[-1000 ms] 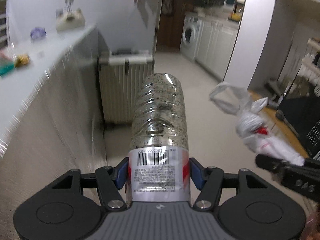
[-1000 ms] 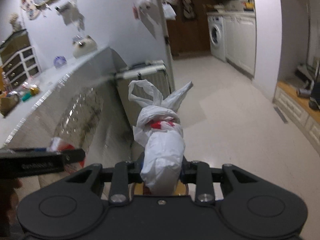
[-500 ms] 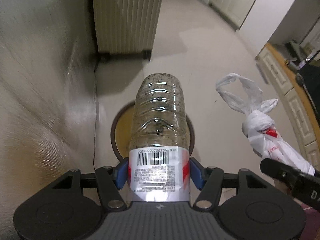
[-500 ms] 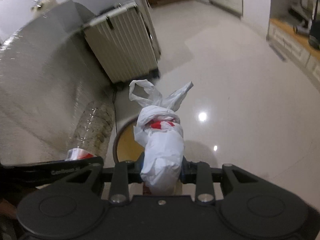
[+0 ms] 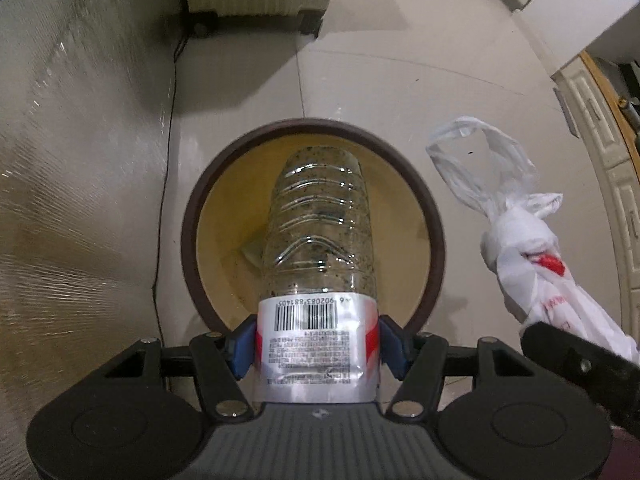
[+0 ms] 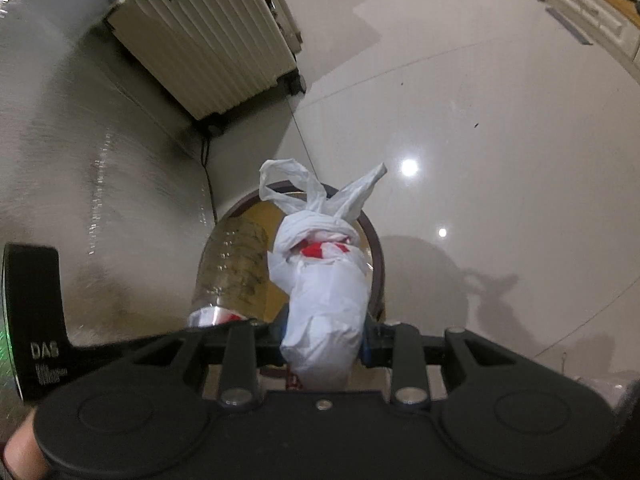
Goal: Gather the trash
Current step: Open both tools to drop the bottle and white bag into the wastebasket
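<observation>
My left gripper (image 5: 318, 346) is shut on a clear plastic bottle (image 5: 320, 232) with a silver and red label, held straight over the open mouth of a round bin (image 5: 192, 240) with a dark brown rim and yellow inside. My right gripper (image 6: 324, 340) is shut on a knotted white plastic bag (image 6: 324, 280) with red print, held above the bin's rim (image 6: 376, 248). The bag also shows at the right of the left wrist view (image 5: 528, 256). The bottle also shows in the right wrist view (image 6: 236, 264).
A grey wall or counter side (image 5: 80, 160) stands close on the left of the bin. A cream ribbed suitcase (image 6: 208, 40) stands behind it on the glossy tiled floor (image 6: 480, 120). A thin cable (image 5: 170, 120) runs down along the wall. Cream cabinets (image 5: 600, 160) line the right.
Both grippers have tilted down and moved closer to the bin. The bottle now hangs over the bin's mouth and the bag over its rim. Both grips are unchanged.
</observation>
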{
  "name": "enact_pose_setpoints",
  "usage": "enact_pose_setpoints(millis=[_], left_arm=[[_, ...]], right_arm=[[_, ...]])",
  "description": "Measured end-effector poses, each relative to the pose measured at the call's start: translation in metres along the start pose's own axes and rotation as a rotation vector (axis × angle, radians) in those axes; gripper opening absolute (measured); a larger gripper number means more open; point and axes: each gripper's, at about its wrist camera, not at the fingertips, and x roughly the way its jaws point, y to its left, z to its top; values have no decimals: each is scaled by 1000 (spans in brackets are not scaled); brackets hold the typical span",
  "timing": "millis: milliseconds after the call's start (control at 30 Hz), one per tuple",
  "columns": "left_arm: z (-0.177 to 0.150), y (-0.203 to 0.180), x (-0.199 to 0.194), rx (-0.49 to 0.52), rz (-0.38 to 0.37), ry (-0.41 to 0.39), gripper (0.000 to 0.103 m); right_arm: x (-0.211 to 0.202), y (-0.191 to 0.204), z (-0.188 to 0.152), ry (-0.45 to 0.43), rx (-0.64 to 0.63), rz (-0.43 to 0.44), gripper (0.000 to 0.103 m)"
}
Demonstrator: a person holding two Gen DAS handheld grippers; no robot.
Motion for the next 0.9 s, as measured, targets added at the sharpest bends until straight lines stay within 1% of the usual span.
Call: enact_pose_setpoints(millis=[100, 167, 200, 233, 300, 333, 367, 433, 500, 633, 700, 833, 900], left_arm=[[9, 7, 11, -4, -10, -3, 63], [13, 11, 14, -12, -20, -12, 64], [14, 12, 15, -14, -19, -15, 64], [16, 16, 16, -14, -16, -11, 65], [16, 21, 16, -19, -6, -10, 84], [16, 25, 14, -29, 8, -24, 87], [16, 28, 13, -36, 16, -30, 89], [15, 33, 14, -51, 13, -27, 89], [14, 35, 13, -63, 5, -25, 89], [9, 30, 13, -26, 28, -26, 89], [6, 28, 13, -13, 17, -22, 89], [2, 24, 14, 22, 23, -24, 89], [-1, 26, 13, 18, 26, -20, 89]], right_arm=[[23, 5, 10, 11, 33, 24, 32], [30, 7, 14, 5, 53, 48, 33], [36, 9, 18, 0, 62, 57, 34], [42, 10, 21, -1, 72, 67, 37], [53, 7, 24, 17, 108, 70, 42], [59, 5, 25, 33, 123, 70, 46], [64, 3, 26, 44, 139, 68, 46], [75, 0, 25, 55, 152, 57, 46], [81, -3, 22, 80, 139, 31, 46], [85, -6, 12, 118, 92, 13, 45], [86, -8, 7, 130, 82, 10, 45], [86, -11, 2, 137, 76, 13, 45], [84, -12, 0, 133, 81, 13, 45]])
